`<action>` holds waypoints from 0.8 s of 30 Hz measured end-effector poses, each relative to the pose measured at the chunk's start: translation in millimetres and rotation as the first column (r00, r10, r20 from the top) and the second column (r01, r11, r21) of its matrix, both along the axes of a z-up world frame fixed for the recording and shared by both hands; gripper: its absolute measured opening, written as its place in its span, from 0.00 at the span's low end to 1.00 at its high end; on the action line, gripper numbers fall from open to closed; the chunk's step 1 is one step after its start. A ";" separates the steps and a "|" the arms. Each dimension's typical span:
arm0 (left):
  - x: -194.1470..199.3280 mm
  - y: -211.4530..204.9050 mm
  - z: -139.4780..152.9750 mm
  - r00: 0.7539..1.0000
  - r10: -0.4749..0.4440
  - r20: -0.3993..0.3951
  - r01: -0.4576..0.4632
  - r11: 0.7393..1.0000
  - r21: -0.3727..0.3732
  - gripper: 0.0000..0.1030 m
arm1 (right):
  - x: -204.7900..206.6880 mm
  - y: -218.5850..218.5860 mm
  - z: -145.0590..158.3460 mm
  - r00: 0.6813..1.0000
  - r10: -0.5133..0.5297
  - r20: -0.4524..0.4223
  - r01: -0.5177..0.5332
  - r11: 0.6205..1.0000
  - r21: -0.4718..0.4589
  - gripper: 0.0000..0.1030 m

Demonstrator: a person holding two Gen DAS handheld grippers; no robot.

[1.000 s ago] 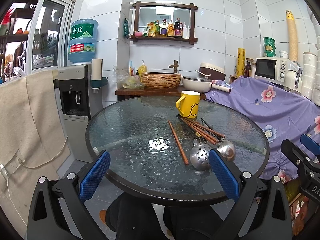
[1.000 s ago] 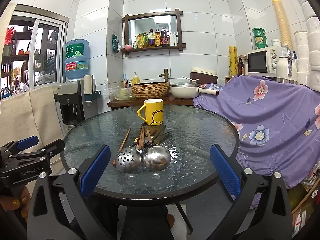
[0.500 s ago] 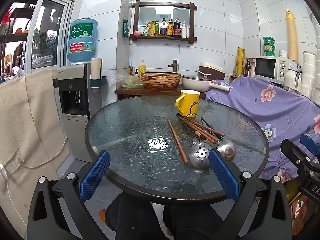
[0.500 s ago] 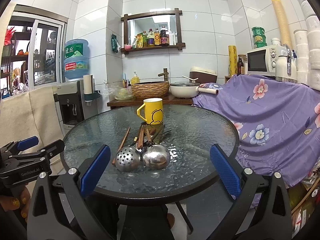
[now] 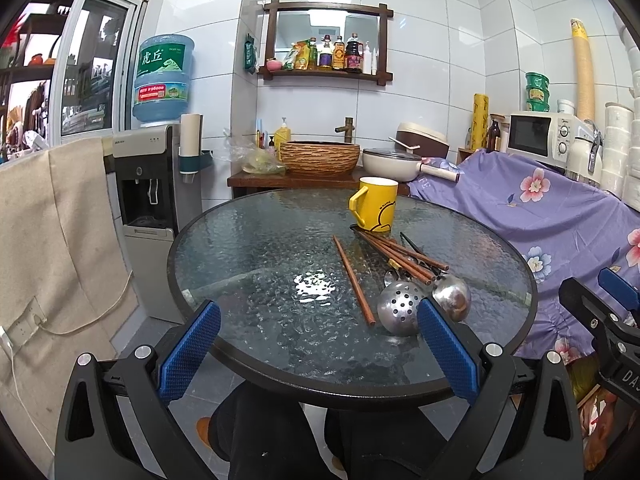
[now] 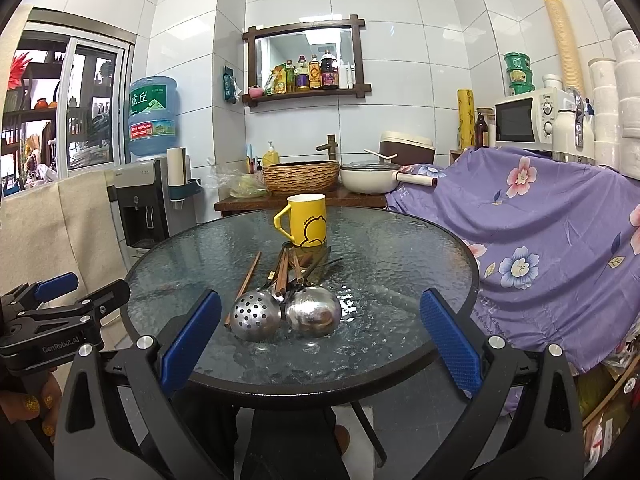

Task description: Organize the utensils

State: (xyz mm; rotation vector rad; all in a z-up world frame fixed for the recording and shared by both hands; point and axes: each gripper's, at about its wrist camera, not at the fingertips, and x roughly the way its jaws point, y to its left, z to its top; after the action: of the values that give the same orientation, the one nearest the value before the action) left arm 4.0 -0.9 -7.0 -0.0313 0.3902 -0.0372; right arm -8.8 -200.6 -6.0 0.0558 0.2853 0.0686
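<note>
In the left wrist view the left gripper (image 5: pixel 318 354) hangs at the near edge of the glass table (image 5: pixel 248 248), its fingers spread wide with nothing between them. The utensils lie ahead of the right-hand finger: a single chopstick (image 5: pixel 353 281) lies apart, just left of the heap, and beyond it the bundled chopsticks (image 5: pixel 400 254) cross the handles of the slotted spoon (image 5: pixel 400 310) and the ladle (image 5: pixel 451 295), with the yellow mug (image 5: pixel 375 209) upright at their far end. Part of the slotted spoon is hidden behind the right finger pad (image 5: pixel 446 356). The risk here, as I judge it, is that smooth sticks on glass will skate or roll away under a closing pinch. In the right wrist view the right gripper (image 6: pixel 320 342) is likewise wide open and empty, the slotted spoon (image 6: pixel 254 317) and ladle (image 6: pixel 313 311) sitting between its fingers, bowls touching, nearer the left one, the chopsticks (image 6: pixel 282 271) and mug (image 6: pixel 306 220) straight ahead. Pulling one piece from this tangle could drag its neighbours off the near rim, and a careless reach along the handles might knock the mug. The left gripper (image 6: pixel 68 302) waits low at the left, clear of the pile.
</note>
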 end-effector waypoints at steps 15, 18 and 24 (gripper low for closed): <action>3.4 -5.3 -6.3 1.000 -0.025 -0.014 0.025 1.000 0.011 0.94 | 1.6 1.2 -5.3 1.000 0.013 -0.015 -0.013 1.000 -0.018 0.95; 9.1 -6.6 -14.6 0.998 -0.038 -0.040 0.039 0.999 0.015 0.94 | 6.8 1.8 -9.4 0.999 0.016 -0.029 -0.016 0.999 -0.030 0.95; 23.9 -5.2 -34.9 0.993 -0.047 -0.108 0.049 0.999 0.014 0.94 | 28.3 5.3 -24.3 0.994 0.049 -0.093 -0.054 0.997 -0.046 0.95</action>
State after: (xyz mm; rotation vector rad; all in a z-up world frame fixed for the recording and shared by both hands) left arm 27.8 -6.1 -41.9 -0.0074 0.4992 -0.0799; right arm 19.5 -195.3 -30.4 0.0031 0.3801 0.1105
